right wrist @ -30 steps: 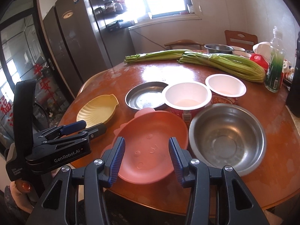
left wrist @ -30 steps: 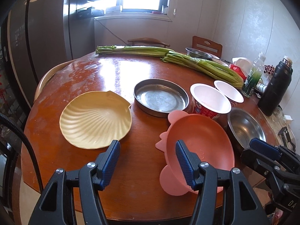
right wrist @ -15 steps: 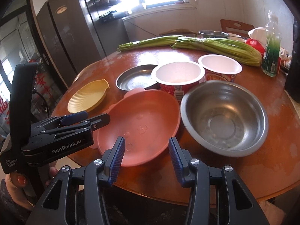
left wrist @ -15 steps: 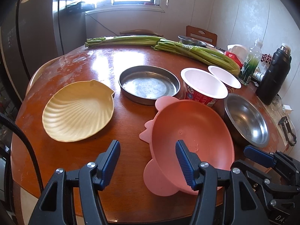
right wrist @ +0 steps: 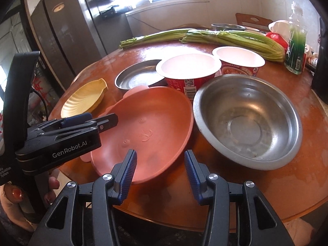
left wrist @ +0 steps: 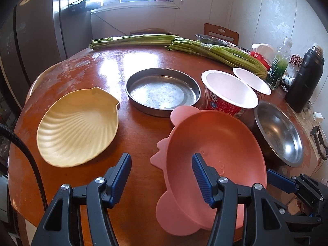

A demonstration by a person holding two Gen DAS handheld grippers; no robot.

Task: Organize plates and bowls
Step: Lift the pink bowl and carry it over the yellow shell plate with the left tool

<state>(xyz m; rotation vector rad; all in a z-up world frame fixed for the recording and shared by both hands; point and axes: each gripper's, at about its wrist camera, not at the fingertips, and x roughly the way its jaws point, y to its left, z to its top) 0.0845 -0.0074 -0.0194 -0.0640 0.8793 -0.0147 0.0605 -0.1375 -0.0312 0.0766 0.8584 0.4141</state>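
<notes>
Right gripper (right wrist: 158,169) poised at the near rim of the pink bowl (right wrist: 147,127), jaws apart, nothing between them.

Round wooden surface (right wrist: 297,170). Pink bowl at near edge; steel bowl (right wrist: 248,121) just beside it on the right. Behind them: two red-and-white paper cups (right wrist: 189,71) (right wrist: 238,61), flat steel pan (right wrist: 137,75), yellow shell-shaped dish (right wrist: 86,99) far left. Celery bunches (right wrist: 225,38) along the far edge. Left gripper (right wrist: 88,121) reaches over the pink bowl's left rim; contact unclear.
</notes>
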